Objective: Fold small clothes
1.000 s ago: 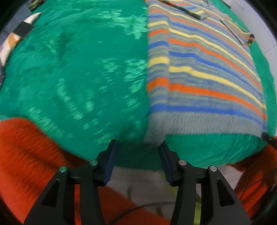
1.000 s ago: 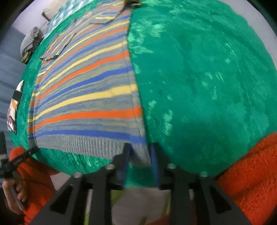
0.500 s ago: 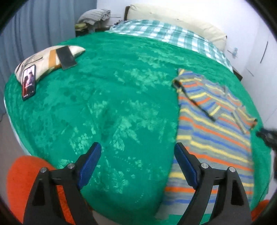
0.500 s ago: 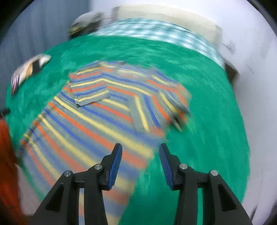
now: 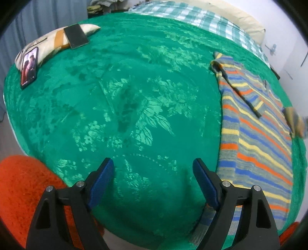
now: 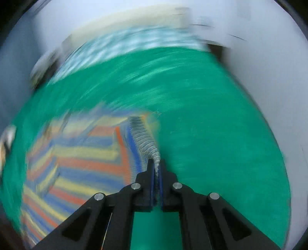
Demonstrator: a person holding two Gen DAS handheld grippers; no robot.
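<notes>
- Left hand-held gripper is hovering with its blue-padded jaws spread wide, nothing between them, over the near part of the green bedspread.
- Right hand-held gripper is pinching the grey ribbed hem of the striped sweater, jaws closed tight on the knit; this view is heavily blurred.
- Striped sweater is lying on the right side of the bed, one sleeve folded across its chest.
- Far left, a phone and a dark case are resting on a patterned cushion.
- Checked bedding is covering the far end of the bed.
</notes>
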